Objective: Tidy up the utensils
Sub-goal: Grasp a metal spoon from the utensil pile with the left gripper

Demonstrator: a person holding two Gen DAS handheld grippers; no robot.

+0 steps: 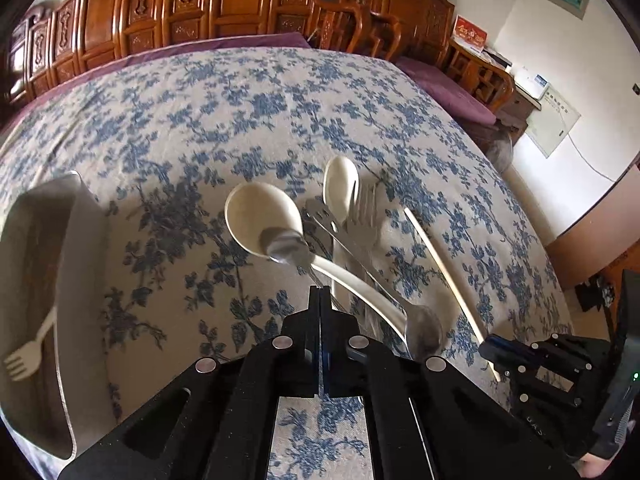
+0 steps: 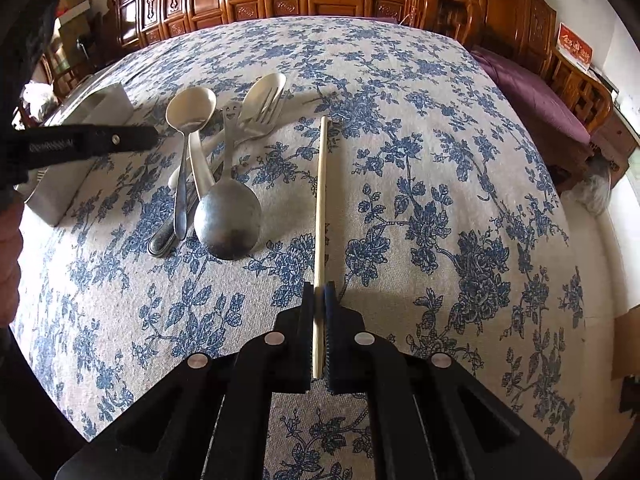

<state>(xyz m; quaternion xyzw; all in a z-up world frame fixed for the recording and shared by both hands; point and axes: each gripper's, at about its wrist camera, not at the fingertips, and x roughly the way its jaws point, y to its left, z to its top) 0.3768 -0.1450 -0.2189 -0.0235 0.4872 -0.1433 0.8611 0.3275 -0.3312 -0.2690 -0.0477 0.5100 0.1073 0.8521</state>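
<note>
1. Right gripper (image 2: 319,300) pinching 1 pale chopstick (image 2: 321,200) lying on the floral desk (image 2: 420,160).
2. Left gripper (image 1: 321,294) pressed shut on a metal spoon (image 1: 286,246) handle, lifted above the utensil pile (image 2: 216,160).
3. Tray (image 1: 68,260) at left, holding 1 fork (image 1: 28,354).

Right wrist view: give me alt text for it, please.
The right claw is shut on a wooden chopstick lying on the floral tablecloth. A utensil pile lies left of it.
</note>
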